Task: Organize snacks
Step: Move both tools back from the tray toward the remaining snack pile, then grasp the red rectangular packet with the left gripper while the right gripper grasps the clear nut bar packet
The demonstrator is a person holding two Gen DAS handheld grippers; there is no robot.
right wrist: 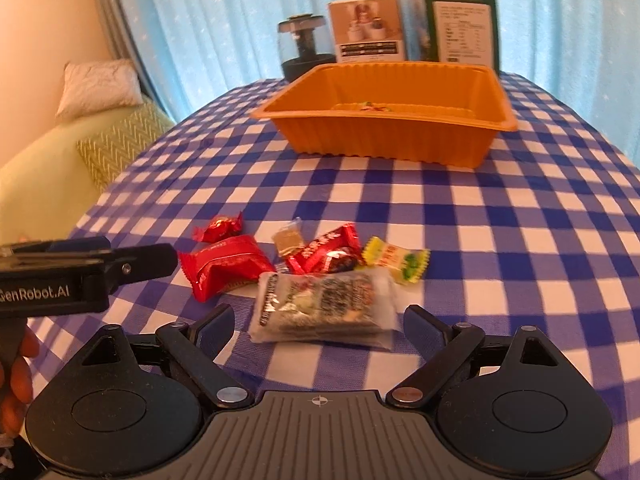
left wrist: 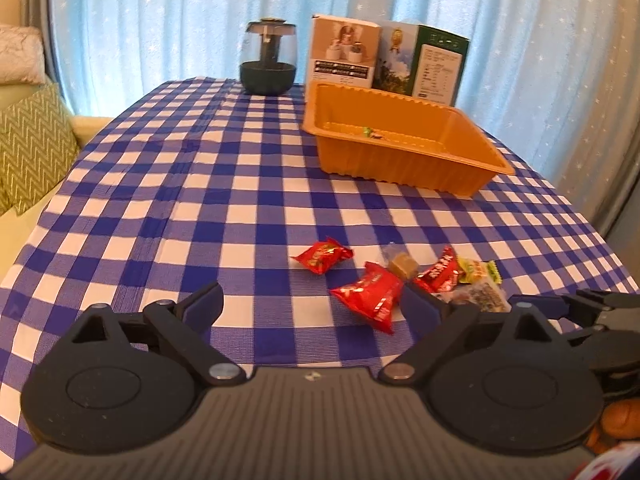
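On the blue-and-white checked tablecloth (left wrist: 180, 184) lies a small heap of wrapped snacks. It holds a red packet (left wrist: 323, 257), a bigger red packet (left wrist: 370, 296), a brown candy (left wrist: 402, 265), a red wrapper (left wrist: 440, 274), a yellow-green candy (left wrist: 478, 272) and a clear printed packet (right wrist: 324, 304). My left gripper (left wrist: 312, 300) is open, with the bigger red packet just ahead of its right finger. My right gripper (right wrist: 320, 320) is open too, and the clear packet lies just ahead between its fingers, untouched. An orange tray (right wrist: 380, 140) further back holds one small candy (right wrist: 370, 107).
Behind the tray stand a dark glass jar (left wrist: 269, 60), a white box (left wrist: 344, 54) and a green box (left wrist: 432, 64) against a blue curtain. A sofa with cushions (left wrist: 32, 140) lies past the table's left edge. The left gripper (right wrist: 140, 254) reaches in beside the heap.
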